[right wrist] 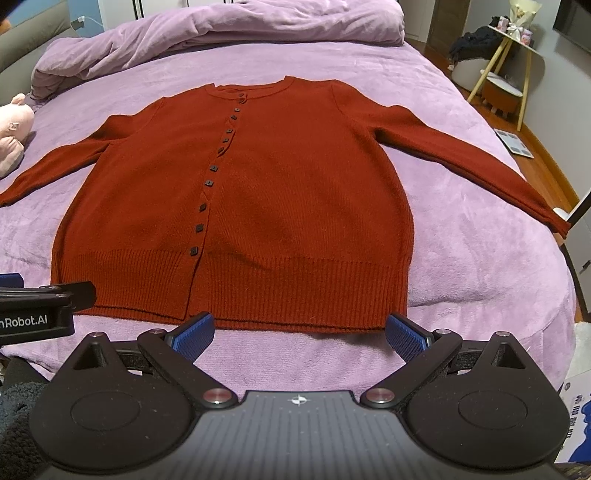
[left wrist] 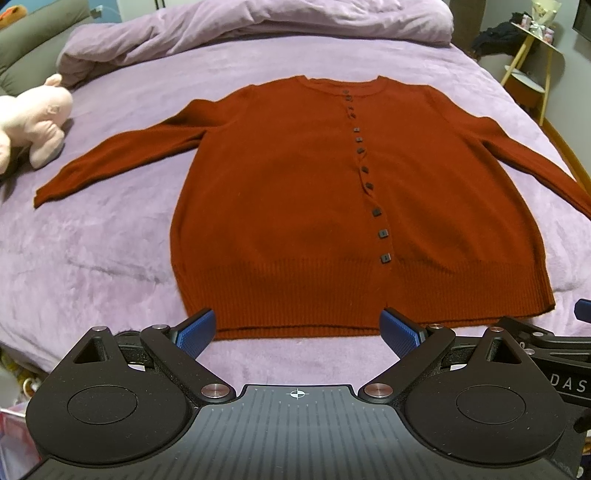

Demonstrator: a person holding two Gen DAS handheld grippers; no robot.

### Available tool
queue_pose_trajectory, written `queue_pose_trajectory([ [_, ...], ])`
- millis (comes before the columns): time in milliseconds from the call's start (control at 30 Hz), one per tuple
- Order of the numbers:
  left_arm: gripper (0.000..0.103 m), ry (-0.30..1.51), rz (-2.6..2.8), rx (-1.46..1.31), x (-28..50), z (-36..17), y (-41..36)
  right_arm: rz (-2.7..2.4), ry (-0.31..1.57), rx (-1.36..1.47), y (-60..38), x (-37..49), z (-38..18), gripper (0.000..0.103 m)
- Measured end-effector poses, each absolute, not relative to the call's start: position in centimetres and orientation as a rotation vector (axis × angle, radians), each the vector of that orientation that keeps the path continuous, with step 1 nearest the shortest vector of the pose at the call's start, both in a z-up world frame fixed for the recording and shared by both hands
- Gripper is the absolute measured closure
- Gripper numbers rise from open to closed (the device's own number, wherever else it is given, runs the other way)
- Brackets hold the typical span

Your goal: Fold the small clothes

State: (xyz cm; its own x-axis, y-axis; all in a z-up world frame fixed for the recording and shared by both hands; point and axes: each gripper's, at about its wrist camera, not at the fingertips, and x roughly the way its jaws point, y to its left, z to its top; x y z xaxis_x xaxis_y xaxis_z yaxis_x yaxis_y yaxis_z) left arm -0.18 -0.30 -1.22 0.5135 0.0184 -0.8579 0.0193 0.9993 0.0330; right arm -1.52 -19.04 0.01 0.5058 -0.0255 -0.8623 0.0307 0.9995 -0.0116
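Note:
A rust-red knit cardigan lies flat and face up on the purple bed, buttoned, with a row of small dark buttons down its front and both sleeves spread out to the sides. My left gripper hovers just in front of the ribbed hem, open, nothing between its blue pads. My right gripper hangs likewise at the hem's near edge, open and empty. Each gripper's black body shows at the edge of the other's view.
A purple blanket covers the bed, with a bunched duvet at its far end. A pink plush toy lies left of the left sleeve. A stool and side table stand on the floor to the right.

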Motion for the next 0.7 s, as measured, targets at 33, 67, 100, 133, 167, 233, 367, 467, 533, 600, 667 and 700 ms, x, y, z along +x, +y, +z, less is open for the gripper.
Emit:
queue_pose_trajectory([
  [33,0.004,1.034,0.000,0.041,-0.07,-1.14,-0.40,-0.034,1.041,0.006,-19.05,-1.51,-0.02,0.004],
  [67,0.004,1.036,0.000,0.041,-0.04,-1.15,-0.43,-0.034,1.041,0.007,-19.06,-1.49,-0.03,0.004],
  [100,0.004,1.038,0.000,0.042,-0.02,-1.15,-0.46,-0.035,1.042,0.008,-19.06,-1.48,-0.06,0.004],
  [133,0.004,1.039,0.001,0.042,0.04,-1.12,-0.51,-0.035,1.044,0.009,-19.09,-1.46,-0.08,0.004],
  [167,0.004,1.040,0.001,0.042,0.05,-1.14,-0.51,-0.035,1.045,0.009,-19.11,-1.46,-0.10,0.004],
  [233,0.005,1.040,0.002,0.041,0.07,-1.13,-0.52,-0.034,1.046,0.010,-19.13,-1.44,-0.15,0.004],
  [367,0.004,1.042,0.004,0.041,0.12,-1.17,-0.56,-0.033,1.045,0.012,-19.19,-1.42,-0.20,0.004],
  [467,0.004,1.043,0.004,0.041,0.15,-1.20,-0.61,-0.033,1.046,0.016,-19.29,-1.40,-0.30,0.004],
  [533,0.004,1.044,0.004,0.042,0.16,-1.21,-0.61,-0.032,1.046,0.018,-19.34,-1.36,-0.34,0.004],
  [600,0.004,1.046,0.004,0.040,0.18,-1.20,-0.59,-0.030,1.045,0.020,-19.35,-1.34,-0.37,0.004],
  [667,0.004,1.045,0.004,0.039,0.19,-1.20,-0.59,-0.025,1.045,0.022,-19.39,-1.36,-0.41,0.004],
  [700,0.004,1.046,0.005,0.039,0.21,-1.21,-0.60,-0.022,1.044,0.024,-19.45,-1.36,-0.42,0.004],
])
